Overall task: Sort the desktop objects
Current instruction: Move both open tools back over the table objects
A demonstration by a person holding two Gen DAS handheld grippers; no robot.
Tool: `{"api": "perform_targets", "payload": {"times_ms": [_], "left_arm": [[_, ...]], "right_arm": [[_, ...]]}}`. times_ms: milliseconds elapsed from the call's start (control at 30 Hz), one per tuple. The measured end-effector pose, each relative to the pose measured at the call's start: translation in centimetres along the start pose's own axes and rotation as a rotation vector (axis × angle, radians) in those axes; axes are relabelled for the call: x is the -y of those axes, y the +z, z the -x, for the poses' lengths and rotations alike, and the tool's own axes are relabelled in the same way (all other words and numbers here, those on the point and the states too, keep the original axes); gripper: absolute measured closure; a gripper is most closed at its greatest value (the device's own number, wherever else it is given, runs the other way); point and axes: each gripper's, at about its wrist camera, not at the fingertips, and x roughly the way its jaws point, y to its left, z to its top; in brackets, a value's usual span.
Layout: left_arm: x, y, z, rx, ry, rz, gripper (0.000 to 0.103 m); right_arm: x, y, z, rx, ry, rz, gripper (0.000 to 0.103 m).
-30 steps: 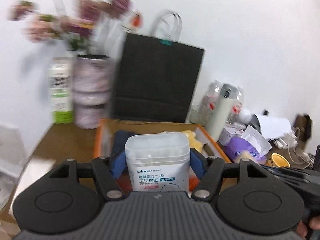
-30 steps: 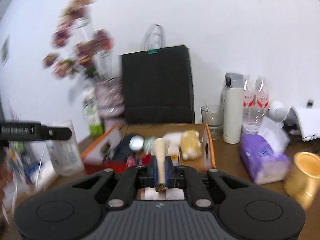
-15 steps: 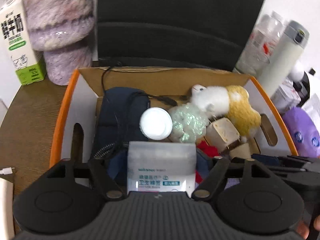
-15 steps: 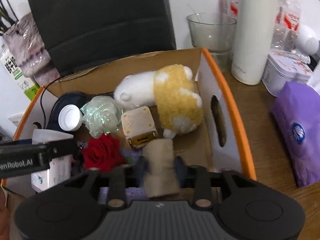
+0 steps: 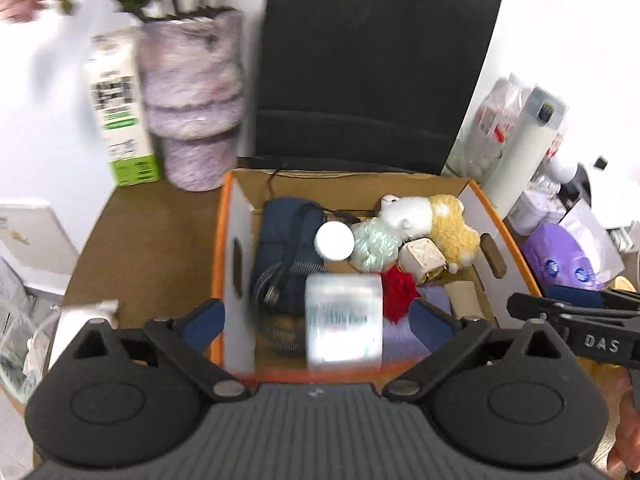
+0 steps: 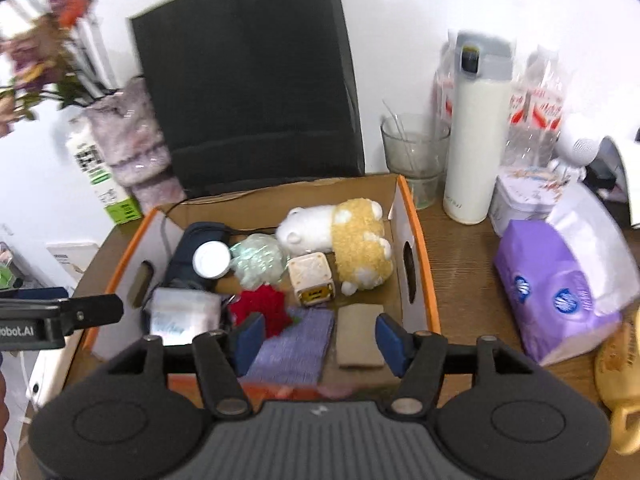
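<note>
1. Cotton-bud box [image 5: 344, 322] is sitting low and central in the left wrist view, inside the cardboard box [image 5: 226, 240]; left gripper [image 5: 316, 318] is opening, pads clear of it.
2. Tan block [image 6: 358, 334] is lying lower centre in the right view, between the opening right gripper [image 6: 320, 340] pads, untouched.
3. Both are probably handling light and rigid; the cotton-bud box's smooth plastic looks slippery, so gripping its flat sides seems wisest.

Tabletop against a white wall
A brown wooden tabletop [image 6: 460, 248] is sitting against a plain white wall [image 6: 400, 20] in bright, even light
</note>
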Motion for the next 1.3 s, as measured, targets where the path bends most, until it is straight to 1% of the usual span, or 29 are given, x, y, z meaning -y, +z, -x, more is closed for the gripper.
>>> {"api": "perform_targets", "payload": {"times_ms": [33, 67, 100, 167, 233, 267, 300, 367, 400, 433, 500, 567, 633, 700, 800, 833, 867, 933, 1033, 1067, 1100, 1167, 1233, 1300], "left_arm": [[0.0, -1.4, 1.0, 0.023, -0.008, 0.003, 0.0], [0.1, -2.6, 1.4, 0.029, -0.008, -0.005, 0.0], [0.4, -4.1, 2.1, 0.027, 0.004, -0.018, 0.0], [0.5, -7.7, 3.8, 0.054, 0.019, 0.003, 0.0], [0.5, -11.8, 5.6, 0.099, -0.01, 0.037, 0.0], [0.4, -14.4, 6.5, 0.111, -0.037, 0.048, 0.0], [0.3, -16.5, 7.0, 0.111, -0.05, 0.056, 0.0], [0.3, -20.5, 7.7, 0.098, -0.047, 0.061, 0.0], [0.4, -22.4, 8.0, 0.094, -0.033, 0.058, 0.0], [0.5, -24.1, 8.3, 0.092, -0.01, 0.051, 0.0], [0.5, -26.7, 9.2, 0.11, 0.018, 0.045, 0.0], [0.3, -28.5, 10.4, 0.149, 0.028, 0.047, 0.0], [0.2, -29.7, 11.2, 0.18, 0.048, 0.065, 0.0], [0.3, -30.8, 11.8, 0.205, 0.06, 0.055, 0.0], [0.9, -31.6, 11.7, 0.236, 0.1, 0.007, 0.0], [1.1, -31.6, 11.5, 0.224, 0.113, 0.002, 0.0], [1.1, -31.6, 11.2, 0.208, 0.109, 0.006, 0.0], [1.0, -31.6, 10.9, 0.198, 0.092, 0.013, 0.0], [1.0, -31.5, 10.4, 0.176, 0.102, 0.02, 0.0], [1.0, -31.5, 10.2, 0.166, 0.098, 0.019, 0.0], [1.1, -31.5, 10.1, 0.162, 0.097, 0.013, 0.0], [1.2, -31.2, 10.1, 0.178, 0.094, 0.004, 0.0], [1.4, -30.1, 10.1, 0.214, 0.065, -0.016, 0.0], [1.7, -28.1, 9.5, 0.243, 0.063, -0.051, 0.0]], "right_arm": [[0.0, -0.8, 1.0, 0.022, 0.006, 0.017, 0.031], [-0.3, -2.1, 2.2, 0.051, 0.011, 0.043, 0.025], [-0.6, -3.2, 3.0, 0.072, 0.012, 0.066, 0.024], [-1.2, -6.2, 4.6, 0.1, 0.001, 0.124, 0.024], [-1.6, -9.4, 6.3, 0.123, 0.014, 0.165, 0.024], [-1.6, -11.5, 7.4, 0.15, 0.032, 0.168, 0.023], [-1.5, -13.8, 8.2, 0.164, 0.051, 0.167, 0.023], [-1.6, -17.7, 9.3, 0.156, 0.058, 0.166, 0.023], [-1.8, -19.9, 9.6, 0.145, 0.054, 0.177, 0.023], [-2.0, -21.4, 9.8, 0.141, 0.049, 0.19, 0.023], [-2.3, -24.7, 10.4, 0.138, 0.049, 0.216, 0.023], [-2.3, -26.9, 11.0, 0.141, 0.074, 0.218, 0.023], [-2.2, -28.4, 11.6, 0.138, 0.091, 0.199, 0.023], [-2.3, -29.6, 12.1, 0.141, 0.106, 0.204, 0.024], [-2.3, -30.9, 13.1, 0.196, 0.088, 0.221, 0.024], [-2.2, -31.1, 13.4, 0.212, 0.093, 0.215, 0.023], [-2.1, -31.2, 13.5, 0.215, 0.102, 0.214, 0.024], [-2.2, -31.2, 13.4, 0.203, 0.104, 0.216, 0.025], [-2.3, -31.2, 13.4, 0.208, 0.104, 0.22, 0.026], [-2.3, -31.3, 13.3, 0.209, 0.1, 0.219, 0.029], [-2.4, -31.3, 13.2, 0.207, 0.095, 0.218, 0.033], [-2.2, -31.2, 13.0, 0.197, 0.096, 0.208, 0.034], [-1.8, -30.6, 12.7, 0.174, 0.122, 0.185, 0.036], [-1.5, -29.4, 12.2, 0.169, 0.134, 0.171, 0.04]]}}
